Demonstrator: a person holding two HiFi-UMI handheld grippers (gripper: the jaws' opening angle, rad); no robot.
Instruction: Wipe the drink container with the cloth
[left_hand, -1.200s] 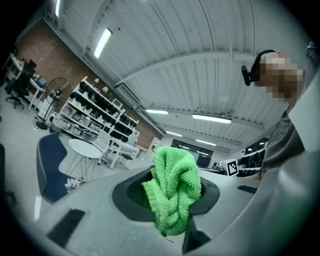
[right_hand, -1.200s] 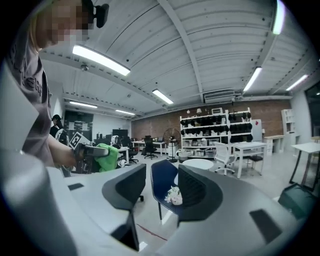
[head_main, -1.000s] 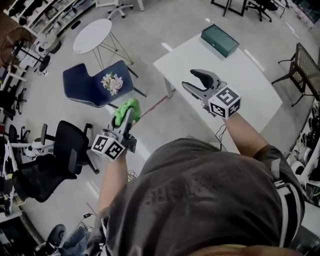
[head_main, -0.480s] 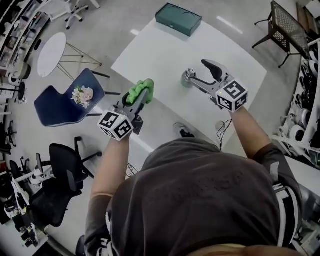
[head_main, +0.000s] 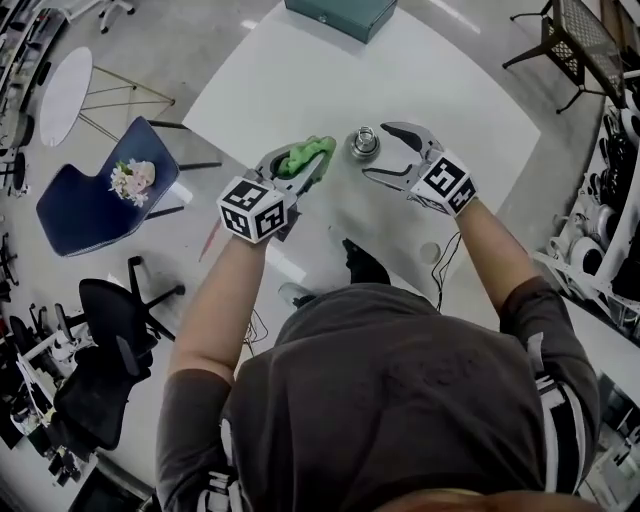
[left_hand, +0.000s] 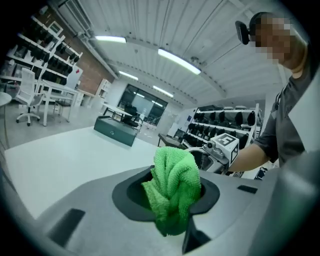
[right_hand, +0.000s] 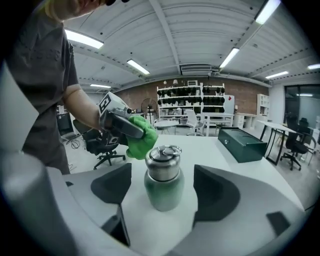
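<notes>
A steel drink container (head_main: 363, 141) with a green lower half stands upright on the white table (head_main: 470, 90). My right gripper (head_main: 378, 150) is open, and its jaws have just been opening. In the right gripper view the container (right_hand: 163, 177) stands between the two pads without touching either. My left gripper (head_main: 305, 162) is shut on a bunched green cloth (head_main: 308, 156), held just left of the container. The cloth (left_hand: 172, 192) fills the left jaws and hangs out in front of them. The right gripper view shows the cloth (right_hand: 141, 136) close behind the container's lid.
A dark green box (head_main: 330, 12) lies at the table's far edge. To the left on the floor are a blue chair (head_main: 90, 195) with flowers, a black office chair (head_main: 100, 340) and a round white table (head_main: 62, 80). Shelving (head_main: 610, 240) runs along the right.
Both grippers have come down and forward over the white table. The right jaws have spread wider and now stand either side of the container. The cloth has stayed in the left gripper.
</notes>
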